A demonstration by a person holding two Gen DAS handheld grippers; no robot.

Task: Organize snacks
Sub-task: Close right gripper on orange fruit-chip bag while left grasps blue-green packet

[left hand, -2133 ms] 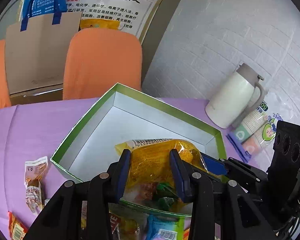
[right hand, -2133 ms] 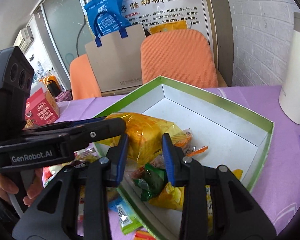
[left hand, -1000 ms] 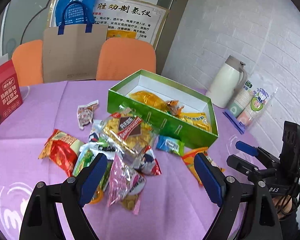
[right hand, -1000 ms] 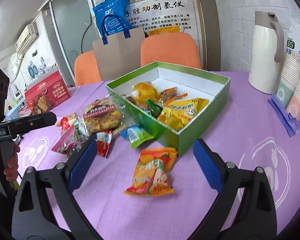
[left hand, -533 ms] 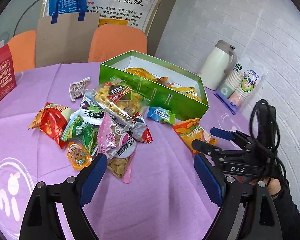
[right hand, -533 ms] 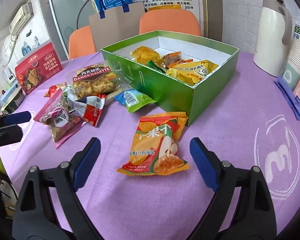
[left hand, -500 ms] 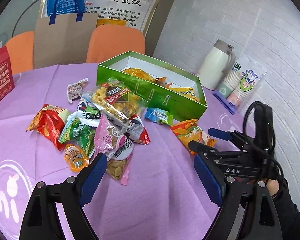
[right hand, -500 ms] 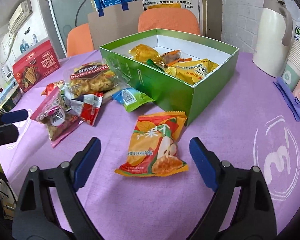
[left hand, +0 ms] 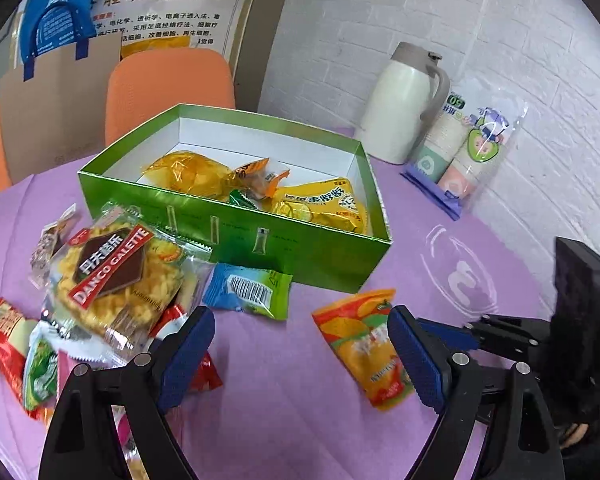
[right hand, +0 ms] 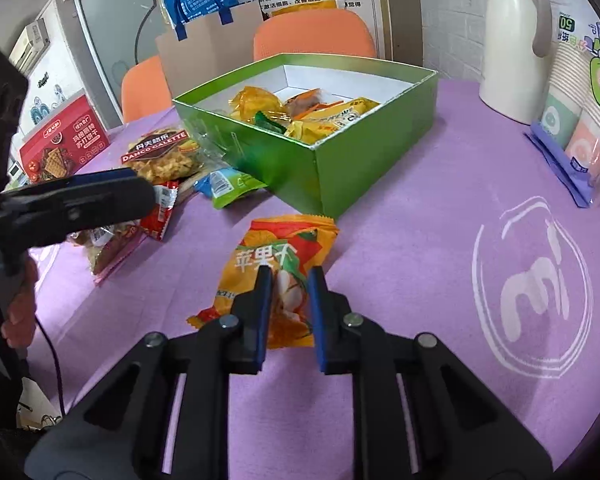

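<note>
An orange apple-chip packet [right hand: 276,248] lies on the purple cloth just in front of the green box [right hand: 372,168]. My right gripper [right hand: 288,276] is shut on the packet's near half, which bulges between the blue pads. In the left wrist view the same packet [left hand: 360,336] sits beside my wide-open left gripper [left hand: 300,320], which hovers over bare cloth with nothing between its fingers. The green box [left hand: 300,248] holds several yellow and orange snack bags. A Danco Galette pack [left hand: 112,280] and a blue-green packet [left hand: 252,290] lie loose to the left.
A white thermos jug [right hand: 512,44] and a sleeve of paper cups [left hand: 468,152] stand at the right by the brick wall. A red biscuit box [right hand: 64,148] sits far left. Orange chairs [left hand: 168,88] and a paper bag stand behind the table.
My right gripper has sunk onto the orange packet and gone from wide open to shut on it. The left gripper has moved forward and down toward the box, still open.
</note>
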